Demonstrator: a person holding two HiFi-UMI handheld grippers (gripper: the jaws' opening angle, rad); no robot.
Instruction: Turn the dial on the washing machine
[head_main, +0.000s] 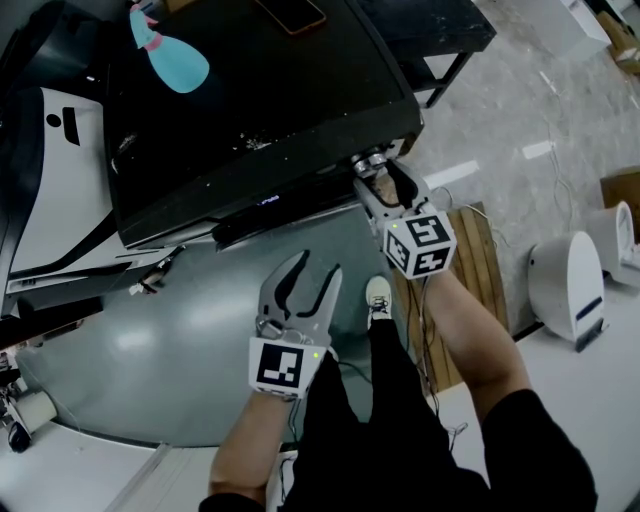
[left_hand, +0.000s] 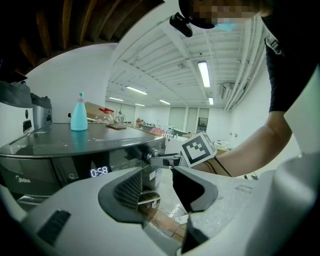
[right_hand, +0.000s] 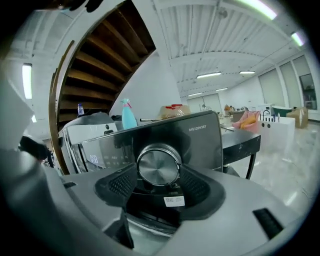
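The dark washing machine (head_main: 250, 110) fills the upper left of the head view. Its round metal dial (right_hand: 158, 165) sits at the right end of the control panel. My right gripper (head_main: 378, 172) reaches to that corner, and its two black pads press on either side of the dial (head_main: 372, 160); it is shut on it. The left gripper view shows the same grip from the side, at the dial (left_hand: 150, 154). My left gripper (head_main: 300, 283) hangs lower, in front of the machine's door, open with nothing between its fingers. The panel display (left_hand: 99, 171) is lit.
A turquoise spray bottle (head_main: 168, 55) and a flat phone-like object (head_main: 290, 12) lie on the machine's top. A black table (head_main: 440, 25) stands behind on the right. A wooden pallet (head_main: 480, 260) and a white rounded device (head_main: 570, 285) sit on the floor at the right.
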